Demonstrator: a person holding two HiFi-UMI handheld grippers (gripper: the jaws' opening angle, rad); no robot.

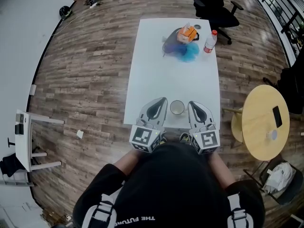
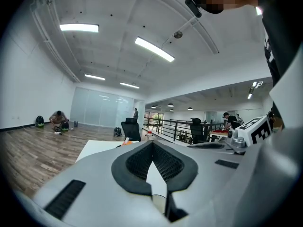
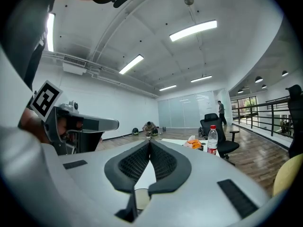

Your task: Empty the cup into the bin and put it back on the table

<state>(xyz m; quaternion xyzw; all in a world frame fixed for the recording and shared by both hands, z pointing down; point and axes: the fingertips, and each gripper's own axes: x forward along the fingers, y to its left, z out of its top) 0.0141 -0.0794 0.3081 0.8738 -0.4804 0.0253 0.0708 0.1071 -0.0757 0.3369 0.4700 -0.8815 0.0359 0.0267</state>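
Cup [image 1: 177, 108], a pale round one seen from above, stands upright on the white table [image 1: 156, 70] close to its near edge, in the lower middle of the head view, presumably set there to be within easy reach. What it holds cannot be made out. At the far left of that view a small white stand [image 1: 23, 139] is seen on the wooden floor, well apart from the work. Next comes the left gripper [image 1: 163, 99], held roughly level just left of the cup. Its ribbed pads are pressed together with nothing between them, so the cup is not gripped. The cup is thus flanked rather than held, and whether either gripper touches its wall cannot be told from above. Just right of it, the right gripper [image 1: 191, 103] is carried in the same way, jaws fully closed on nothing, with the cup's rim showing low beneath them in its own view. It is judged that one pair of jaws must be opened before the cup can be lifted, so the emptying is not yet under way. Towards the upper right, at the table's far end, an orange object [image 1: 188, 33], a blue mesh bundle [image 1: 188, 53] and a red-capped water bottle [image 1: 209, 42] are grouped, clear of the working area. At the right edge a round yellow table [image 1: 259, 132] carries a phone [image 1: 277, 116]. No bin can be identified in any view.
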